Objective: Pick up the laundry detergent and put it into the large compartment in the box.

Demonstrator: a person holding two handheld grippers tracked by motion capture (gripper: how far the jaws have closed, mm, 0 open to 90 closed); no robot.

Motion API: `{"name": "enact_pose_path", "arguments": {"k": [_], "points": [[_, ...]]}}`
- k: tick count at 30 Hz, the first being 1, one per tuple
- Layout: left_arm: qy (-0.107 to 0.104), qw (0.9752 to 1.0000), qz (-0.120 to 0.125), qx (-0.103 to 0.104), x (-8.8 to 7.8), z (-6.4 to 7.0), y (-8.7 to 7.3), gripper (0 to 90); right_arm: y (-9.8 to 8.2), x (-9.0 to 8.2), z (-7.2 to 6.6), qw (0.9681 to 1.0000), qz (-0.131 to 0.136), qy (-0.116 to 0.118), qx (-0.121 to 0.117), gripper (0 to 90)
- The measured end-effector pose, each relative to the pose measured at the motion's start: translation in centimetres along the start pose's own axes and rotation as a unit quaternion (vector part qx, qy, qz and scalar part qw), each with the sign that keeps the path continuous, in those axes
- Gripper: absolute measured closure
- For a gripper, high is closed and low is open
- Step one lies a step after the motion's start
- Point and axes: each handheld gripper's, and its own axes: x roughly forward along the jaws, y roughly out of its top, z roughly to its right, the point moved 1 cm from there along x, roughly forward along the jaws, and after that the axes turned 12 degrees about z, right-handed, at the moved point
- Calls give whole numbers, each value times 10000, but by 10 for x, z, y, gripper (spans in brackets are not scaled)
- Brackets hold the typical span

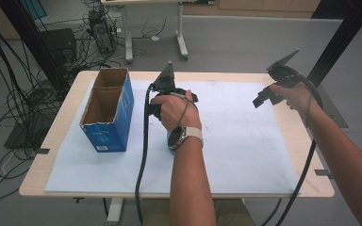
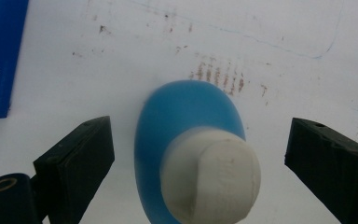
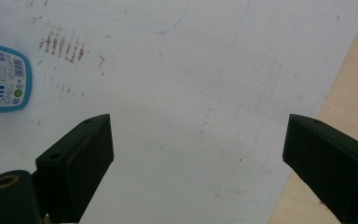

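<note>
Near the table's middle, just right of the blue cardboard box [image 1: 107,113], left gripper [image 2: 200,154] straddles, jaws apart, the blue plastic bottle [image 2: 186,116] with white cap [image 2: 212,177]—likely light, slick, so grip the body; right gripper [image 3: 198,154] open, empty.

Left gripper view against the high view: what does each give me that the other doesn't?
Left gripper view alone: the blue bottle's white cap, seen end-on, standing free between the left gripper's wide-open jaws, with brown smudges on the sheet beyond it. High view alone: the blue carton's open top with two empty compartments, the right gripper held above the sheet, and a wristwatch. Both: the white sheet, the carton and the blue bottle.
</note>
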Motion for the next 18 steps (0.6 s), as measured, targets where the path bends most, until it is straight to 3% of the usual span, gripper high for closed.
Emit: {"name": "enact_pose_path", "arguments": {"k": [18], "points": [[16,10000,-2,-25,-1,0,0,83,0,-1,1,10000,22,-16,14,86]]}}
